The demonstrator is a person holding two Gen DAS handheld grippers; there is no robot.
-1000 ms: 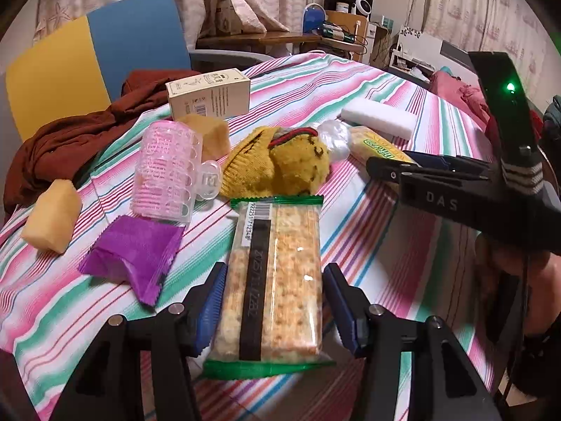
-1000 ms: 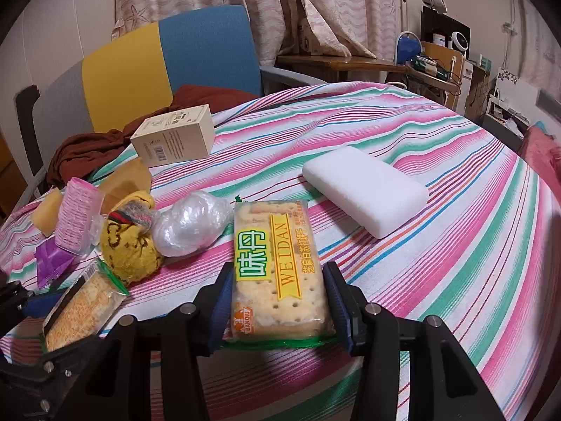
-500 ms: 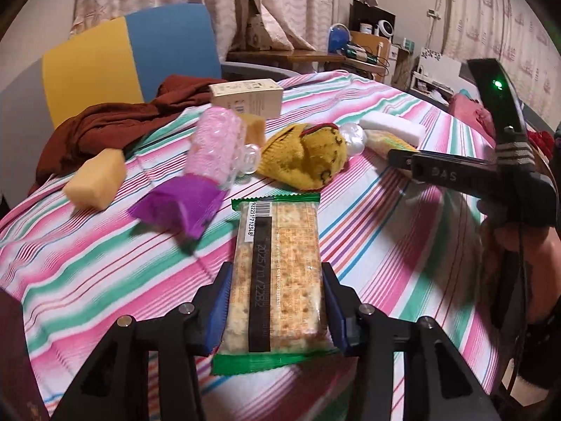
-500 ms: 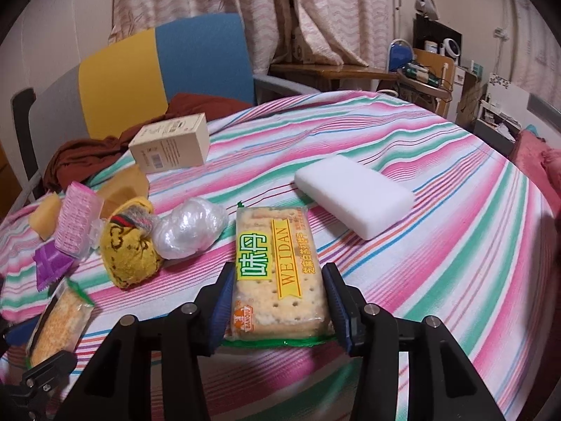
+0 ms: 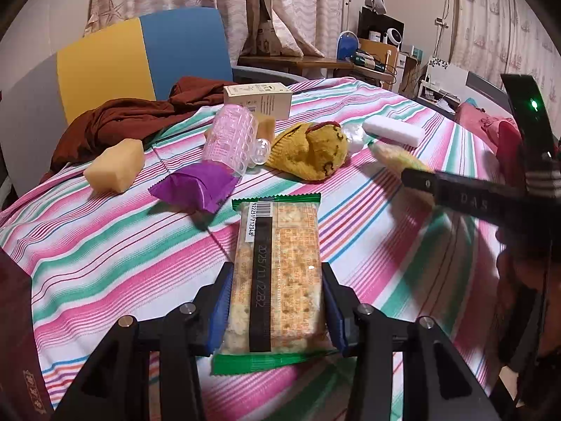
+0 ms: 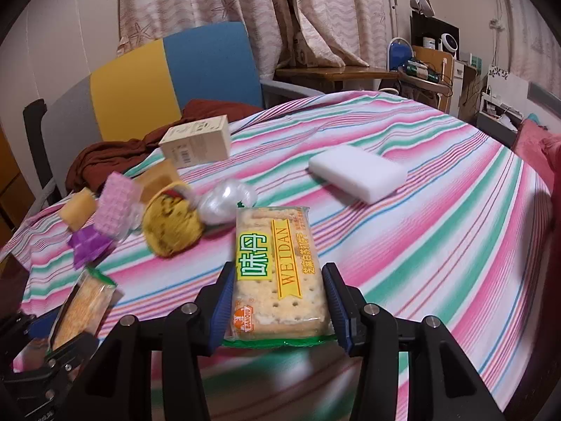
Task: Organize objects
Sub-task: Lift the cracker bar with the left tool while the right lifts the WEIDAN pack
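L gripper (image 5: 277, 310) clamped on barcode-side cracker pack (image 5: 278, 277); R gripper (image 6: 278, 307) clamped on WEIDAN cracker pack (image 6: 277, 273), both held above striped table (image 6: 438, 238). Beyond: yellow knit (image 5: 312, 154), pink roller (image 5: 231, 140), purple wrapper (image 5: 194, 187), white sponge (image 6: 357, 172), carton (image 6: 196, 144). Blue/yellow chair (image 6: 175, 73), curtains behind.

cracker packet, back side up (image 5: 278, 277): black strip printed "2025/11/22B2"; barcode label digits "92251712348" | second cracker packet (image 6: 277, 273): "WEIDAN" on yellow band, "BANOIU" in red corner mark, Chinese characters "味丹" | right hand-held gripper (image 5: 470, 198) body: "DAS"
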